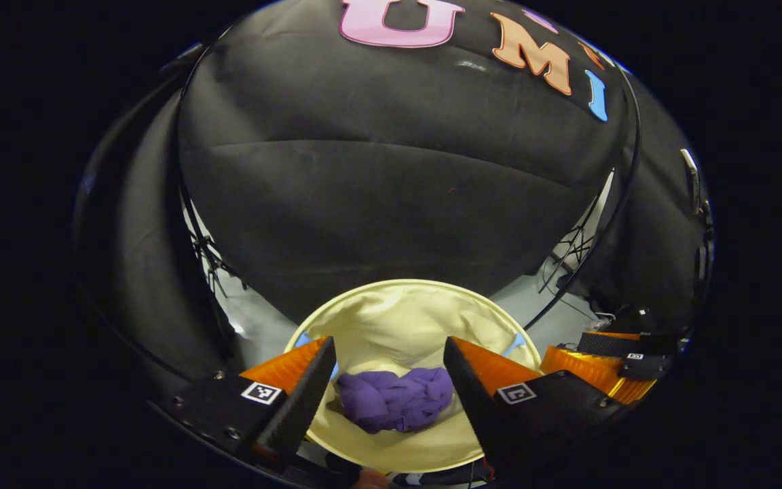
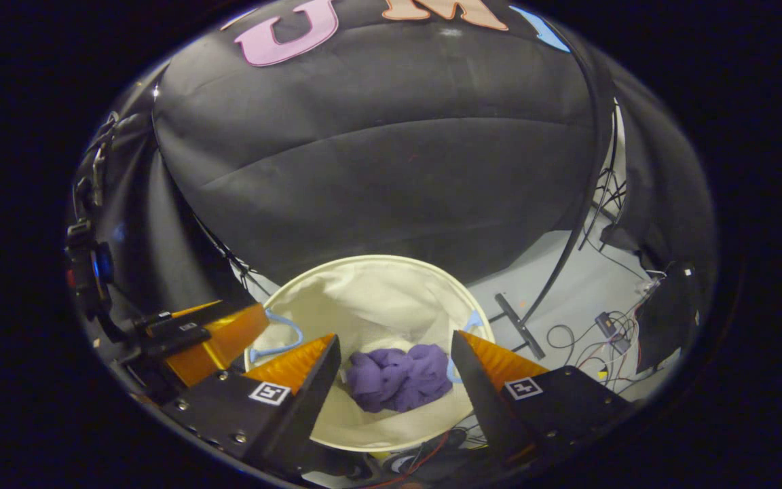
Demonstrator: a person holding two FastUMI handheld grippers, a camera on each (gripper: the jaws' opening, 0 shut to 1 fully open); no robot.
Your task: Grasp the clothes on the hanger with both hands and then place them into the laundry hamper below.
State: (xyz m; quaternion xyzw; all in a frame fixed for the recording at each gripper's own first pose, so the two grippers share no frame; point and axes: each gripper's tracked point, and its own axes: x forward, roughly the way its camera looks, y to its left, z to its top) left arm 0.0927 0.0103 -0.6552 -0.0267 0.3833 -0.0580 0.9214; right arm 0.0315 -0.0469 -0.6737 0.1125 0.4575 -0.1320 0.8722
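A crumpled purple garment (image 1: 394,399) lies at the bottom of the round cream laundry hamper (image 1: 404,319). My left gripper (image 1: 387,401) hangs above the hamper, open, with the garment showing in the gap between its fingers and nothing held. In the right gripper view the same purple garment (image 2: 398,378) rests inside the hamper (image 2: 364,292), and my right gripper (image 2: 394,387) is open over it, holding nothing. The right gripper (image 1: 608,370) sits at the lower right of the left gripper view. At the lower left of the right gripper view is the left gripper (image 2: 211,336).
The hamper has light blue handles (image 2: 275,336) on its rim. Cables and small devices (image 2: 601,333) lie on the grey floor to the right of the hamper. A dark curved pole (image 2: 584,204) and tripod legs (image 1: 211,261) stand by the black cloth wall.
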